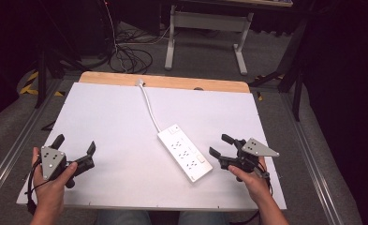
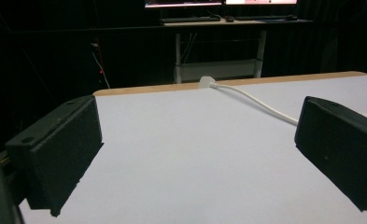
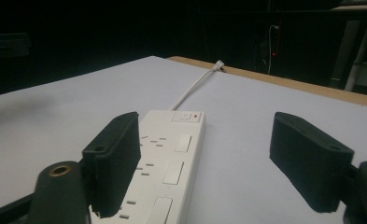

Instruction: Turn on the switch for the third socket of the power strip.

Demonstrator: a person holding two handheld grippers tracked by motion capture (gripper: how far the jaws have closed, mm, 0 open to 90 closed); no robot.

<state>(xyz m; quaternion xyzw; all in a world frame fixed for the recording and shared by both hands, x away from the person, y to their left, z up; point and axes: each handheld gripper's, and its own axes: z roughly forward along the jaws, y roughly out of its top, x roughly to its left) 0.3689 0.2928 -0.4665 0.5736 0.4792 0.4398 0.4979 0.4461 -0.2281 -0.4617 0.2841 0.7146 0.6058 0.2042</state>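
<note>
a dark room surrounds a wooden table (image 1: 172, 82) whose top is almost wholly covered by a white board (image 1: 111, 126); beyond it the grey carpeted floor carries a tangle of black cables (image 1: 125, 58) and the white legs of a desk (image 1: 205, 28). a white power strip (image 1: 185, 153) lies flat on the board, right of the middle and set at a slant, its switch end toward the far side and its white cord (image 1: 150, 107) running up to the far edge of the table, where it ends at a white fitting on the wooden strip.

the left gripper (image 1: 76, 150) is held in the person's left hand (image 1: 50, 180) over the near left part of the board, well apart from the power strip. its jaws are spread wide with nothing between them; in the left gripper view they frame bare white board, with the cord (image 2: 256, 100) crossing farther off.

the right gripper (image 1: 221, 146) is held in the person's right hand (image 1: 252, 178) just beside the near right end of the power strip, pointing toward it. its jaws are released and stand apart, not pressing on anything. in the right gripper view the power strip (image 3: 169, 154) lies low between and ahead of them, nearer the left-hand jaw, which overlaps its edge in the picture; whether that jaw touches it cannot be told.
</note>
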